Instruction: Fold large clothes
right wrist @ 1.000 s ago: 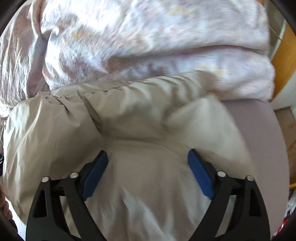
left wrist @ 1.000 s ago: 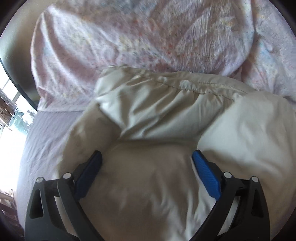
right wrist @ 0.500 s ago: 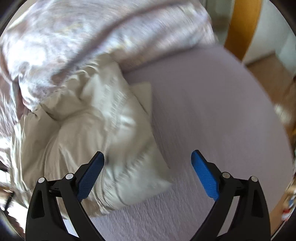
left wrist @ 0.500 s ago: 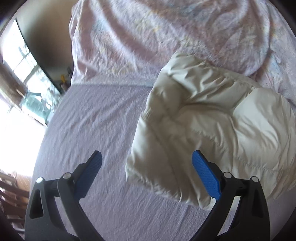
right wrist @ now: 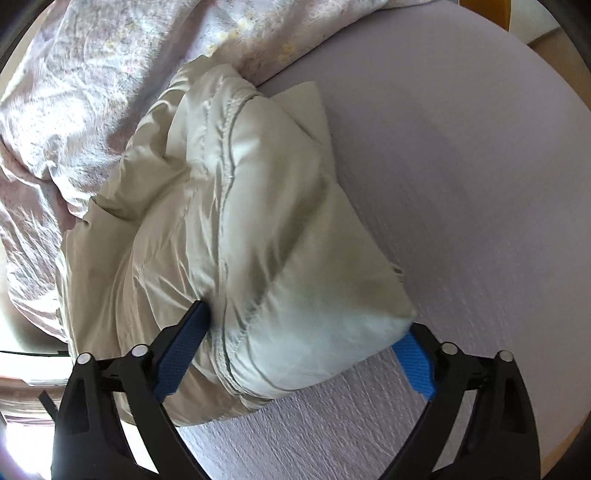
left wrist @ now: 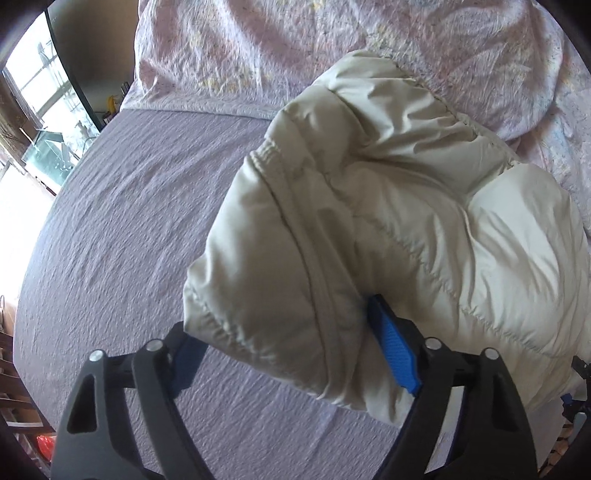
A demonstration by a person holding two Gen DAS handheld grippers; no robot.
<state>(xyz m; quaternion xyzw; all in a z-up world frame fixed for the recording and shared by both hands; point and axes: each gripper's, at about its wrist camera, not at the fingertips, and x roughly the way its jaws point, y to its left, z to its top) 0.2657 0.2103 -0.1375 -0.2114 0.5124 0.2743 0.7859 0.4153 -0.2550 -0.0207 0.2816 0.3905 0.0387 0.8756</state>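
A cream puffy jacket [left wrist: 388,221] lies folded in a thick bundle on the lilac bed sheet [left wrist: 129,221]. My left gripper [left wrist: 291,354] is open with its blue-padded fingers on either side of the bundle's left end; the left pad is partly hidden under the fabric. The jacket also shows in the right wrist view [right wrist: 240,221]. My right gripper [right wrist: 303,350] is open and straddles the bundle's right end, one pad [right wrist: 181,350] pressed into a crease, the other [right wrist: 415,363] under the corner.
A crumpled pink floral duvet [left wrist: 332,48] lies behind the jacket and also shows in the right wrist view [right wrist: 74,92]. A window [left wrist: 37,92] is at far left. A wooden frame [right wrist: 491,14] and floor lie beyond the bed's right edge.
Both grippers pulled back and apart from above the jacket's middle, then moved in so that each straddles one end of the folded bundle. The jaws stayed open.
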